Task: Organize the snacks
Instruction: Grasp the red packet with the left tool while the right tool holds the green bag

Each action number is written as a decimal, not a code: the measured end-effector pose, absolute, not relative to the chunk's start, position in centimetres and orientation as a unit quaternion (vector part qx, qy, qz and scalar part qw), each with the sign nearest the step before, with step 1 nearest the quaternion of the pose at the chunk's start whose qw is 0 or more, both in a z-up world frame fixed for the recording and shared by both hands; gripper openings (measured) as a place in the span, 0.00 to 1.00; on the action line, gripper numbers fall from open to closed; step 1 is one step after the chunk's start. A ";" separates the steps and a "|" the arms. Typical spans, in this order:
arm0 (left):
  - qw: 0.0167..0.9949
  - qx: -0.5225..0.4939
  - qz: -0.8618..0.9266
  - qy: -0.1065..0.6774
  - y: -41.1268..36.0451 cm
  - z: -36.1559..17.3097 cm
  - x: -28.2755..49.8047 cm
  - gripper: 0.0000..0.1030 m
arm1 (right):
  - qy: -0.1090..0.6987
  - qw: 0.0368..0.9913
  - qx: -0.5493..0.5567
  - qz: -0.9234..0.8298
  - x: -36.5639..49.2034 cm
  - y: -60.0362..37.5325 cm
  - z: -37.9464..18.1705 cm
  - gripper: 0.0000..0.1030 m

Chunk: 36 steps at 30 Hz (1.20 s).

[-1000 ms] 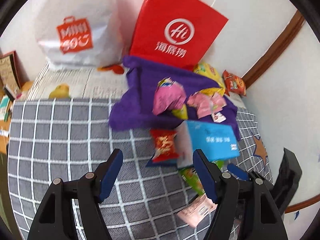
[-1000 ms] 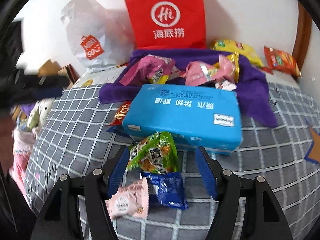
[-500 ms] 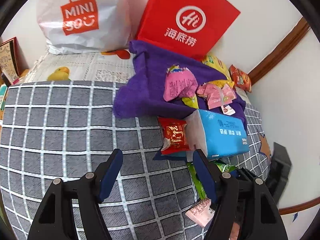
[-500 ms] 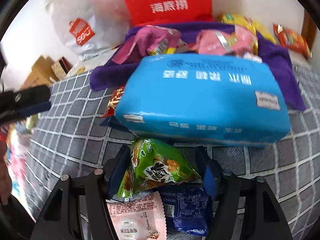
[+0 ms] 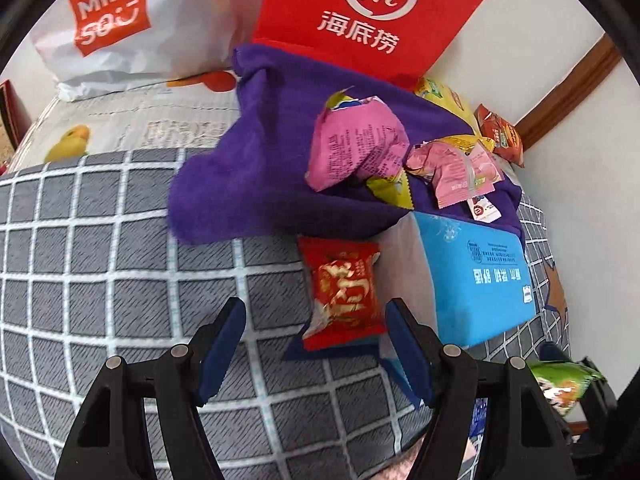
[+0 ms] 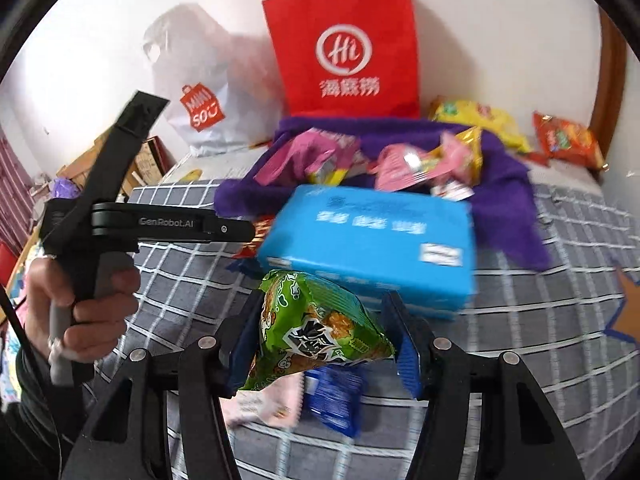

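Observation:
My right gripper (image 6: 325,312) has a green snack bag (image 6: 316,328) between its blue pads. The jaws are closing and both pads touch the bag, which hangs above a pink packet (image 6: 264,404) and a blue packet (image 6: 336,400) on the checked bed cover (image 6: 540,320). My left gripper (image 5: 313,314) stands open, low over the cover. A red snack packet (image 5: 344,292) lies between its fingertips, untouched, against a blue tissue pack (image 5: 480,280). In the right wrist view a hand (image 6: 80,320) holds the left gripper beside that pack (image 6: 372,240).
A purple towel (image 5: 260,160) behind the pack bears pink and yellow packets (image 5: 356,148). A red paper bag (image 6: 348,48) and a white plastic bag (image 6: 208,92) lean on the wall. Yellow (image 6: 476,118) and orange (image 6: 568,140) snack bags lie at the back right.
The left gripper has sunk toward the red packet, which now sits between its fingers. The right gripper's jaws have narrowed onto the green bag and lifted it off the bed.

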<state>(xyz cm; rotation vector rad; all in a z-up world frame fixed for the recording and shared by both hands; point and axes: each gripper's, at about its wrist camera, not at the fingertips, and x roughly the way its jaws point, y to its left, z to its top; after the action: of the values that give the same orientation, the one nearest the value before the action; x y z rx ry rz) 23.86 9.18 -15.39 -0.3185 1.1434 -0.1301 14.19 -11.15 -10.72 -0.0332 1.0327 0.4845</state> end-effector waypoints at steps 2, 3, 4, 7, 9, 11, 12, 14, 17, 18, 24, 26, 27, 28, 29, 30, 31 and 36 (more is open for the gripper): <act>0.828 -0.147 -0.063 0.538 8.8 -15.6 24.3 0.67 | 0.484 0.849 -0.030 0.211 13.9 -12.5 -10.6 0.57; 0.827 -0.145 -0.065 0.539 8.5 -15.7 24.5 0.67 | 0.483 0.851 -0.035 0.203 13.9 -13.0 -10.6 0.57; 0.828 -0.142 -0.066 0.539 8.3 -15.9 24.6 0.67 | 0.482 0.853 -0.040 0.195 13.8 -13.6 -10.8 0.57; 0.826 -0.128 -0.065 0.545 7.5 -16.6 25.0 0.49 | 0.490 0.854 -0.038 0.173 13.8 -15.5 -11.6 0.57; 0.823 -0.139 -0.083 0.545 7.3 -16.8 25.0 0.37 | 0.499 0.851 -0.028 0.158 14.0 -16.7 -12.4 0.57; 0.827 -0.135 -0.083 0.540 7.2 -16.5 24.8 0.36 | 0.509 0.848 -0.018 0.145 14.2 -17.7 -13.1 0.57; 0.831 -0.127 -0.079 0.536 7.2 -16.2 24.6 0.35 | 0.512 0.847 -0.014 0.142 14.1 -18.1 -13.4 0.57; 0.836 -0.123 -0.082 0.528 7.4 -15.4 23.8 0.35 | 0.516 0.845 -0.007 0.137 14.0 -18.8 -13.7 0.57; 0.838 -0.119 -0.081 0.526 8.1 -14.6 22.2 0.35 | 0.516 0.846 -0.001 0.132 13.7 -19.2 -13.8 0.57; 0.839 -0.113 -0.075 0.527 8.3 -14.4 21.5 0.35 | 0.517 0.846 0.002 0.129 13.7 -19.3 -13.8 0.57; 0.834 -0.096 -0.062 0.540 9.5 -14.6 18.1 0.36 | 0.517 0.847 0.010 0.120 13.8 -19.4 -13.9 0.57; 0.836 -0.093 -0.055 0.538 9.6 -15.0 17.8 0.37 | 0.519 0.847 0.012 0.119 13.9 -19.3 -13.9 0.57; 0.835 -0.091 -0.053 0.539 9.5 -15.3 17.8 0.38 | 0.520 0.845 0.017 0.118 14.0 -19.2 -13.9 0.57; 0.833 -0.091 -0.053 0.542 9.3 -15.7 18.0 0.42 | 0.521 0.845 0.020 0.119 14.0 -19.2 -13.9 0.57; 0.832 -0.091 -0.056 0.544 9.1 -16.1 18.2 0.48 | 0.521 0.844 0.024 0.121 13.9 -19.1 -13.8 0.57; 0.832 -0.091 -0.056 0.544 8.9 -16.4 18.2 0.50 | 0.520 0.845 0.025 0.121 13.8 -19.1 -13.6 0.57; 0.838 -0.089 -0.052 0.536 8.7 -16.5 18.2 0.52 | 0.518 0.846 0.025 0.120 13.6 -19.0 -13.4 0.57; 0.857 -0.061 -0.041 0.509 8.0 -16.8 17.7 0.53 | 0.513 0.850 0.029 0.120 12.7 -19.1 -12.8 0.57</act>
<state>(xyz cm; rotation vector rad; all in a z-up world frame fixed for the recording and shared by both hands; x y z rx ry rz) 17.68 7.97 -16.77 -0.1272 1.0703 -0.0864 12.70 -19.11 -12.79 0.0614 1.0803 0.2523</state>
